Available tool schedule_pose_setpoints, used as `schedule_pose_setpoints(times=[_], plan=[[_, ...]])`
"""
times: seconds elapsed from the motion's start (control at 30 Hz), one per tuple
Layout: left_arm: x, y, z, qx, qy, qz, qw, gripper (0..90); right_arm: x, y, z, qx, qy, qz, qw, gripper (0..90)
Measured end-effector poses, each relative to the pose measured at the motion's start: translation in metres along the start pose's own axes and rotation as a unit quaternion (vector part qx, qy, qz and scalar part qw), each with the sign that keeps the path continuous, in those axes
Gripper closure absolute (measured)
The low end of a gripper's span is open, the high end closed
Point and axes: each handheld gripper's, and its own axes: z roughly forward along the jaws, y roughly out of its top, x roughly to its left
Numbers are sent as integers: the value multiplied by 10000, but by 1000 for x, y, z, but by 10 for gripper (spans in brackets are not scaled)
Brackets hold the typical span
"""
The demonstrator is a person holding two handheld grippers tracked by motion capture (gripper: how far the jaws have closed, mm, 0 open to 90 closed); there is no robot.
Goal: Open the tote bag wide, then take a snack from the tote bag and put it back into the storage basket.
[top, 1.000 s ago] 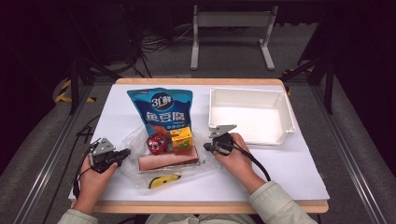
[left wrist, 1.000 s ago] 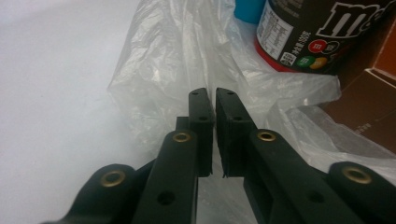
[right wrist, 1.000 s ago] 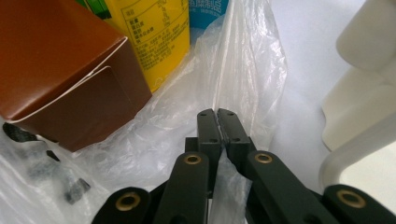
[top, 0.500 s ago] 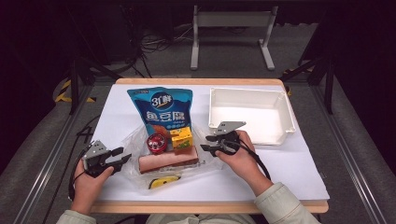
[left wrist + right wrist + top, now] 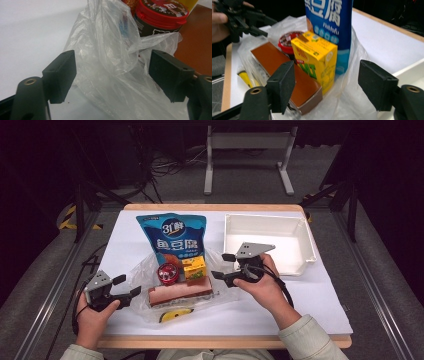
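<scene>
A clear plastic bag (image 5: 143, 271) lies crumpled on the white table under several groceries. These are an upright blue snack pouch (image 5: 172, 237), a red-lidded tub (image 5: 167, 272), a yellow drink carton (image 5: 195, 269) and a flat brown box (image 5: 180, 293). My left gripper (image 5: 127, 285) sits at the bag's left edge. Its jaws have just been opening, and loose plastic (image 5: 107, 50) lies between the pads without being pressed. My right gripper (image 5: 222, 266) hovers above the bag's right edge. Its jaws have also just been opening, with nothing gripped and the carton (image 5: 314, 57) ahead.
A white tray (image 5: 270, 240) stands at the back right, close behind the right hand. A small yellow item (image 5: 177, 312) lies under the plastic near the table's front edge. Bare table shows to the left of the bag and at the front right.
Both grippers went from shut to open and let go of the bag's edges. The right hand rose off the table. The left hand drew back slightly to the left.
</scene>
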Motion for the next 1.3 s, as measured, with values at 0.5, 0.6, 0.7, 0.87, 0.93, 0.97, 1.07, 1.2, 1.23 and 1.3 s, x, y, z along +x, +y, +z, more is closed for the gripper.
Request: schedule_pose_setpoints(times=[0.5,0.6,0.7,0.87,0.93,0.97,1.07,1.2,1.23,1.3], plan=[[-3,1,-5,-89,4,49,9999,156,8,25,-9,-311,99,-220,9992,267],[-3,1,-7,-114,20,44,9999,133,9,28,-8,-333,135,-252,9990,267],[-4,1,-9,-115,22,65,9999,126,13,36,-7,-358,210,-312,9986,267],[-5,0,-11,-137,18,80,9999,111,16,43,-3,-347,330,-362,9982,267],[-5,-1,-13,-115,-5,91,9999,96,18,46,0,-331,382,-395,9979,267],[-5,-2,-14,-136,20,82,9999,95,19,48,1,-319,403,-412,9978,267],[-5,-3,-18,-166,26,57,9998,86,24,53,9,-234,567,-496,9969,267],[-4,-6,-21,-155,75,48,9998,82,29,57,19,-103,738,-592,9955,267],[-4,-6,-21,-155,75,48,9998,81,29,57,19,-103,738,-592,9955,267],[-4,-6,-22,-156,96,51,9998,79,31,58,25,-61,826,-600,9948,268]])
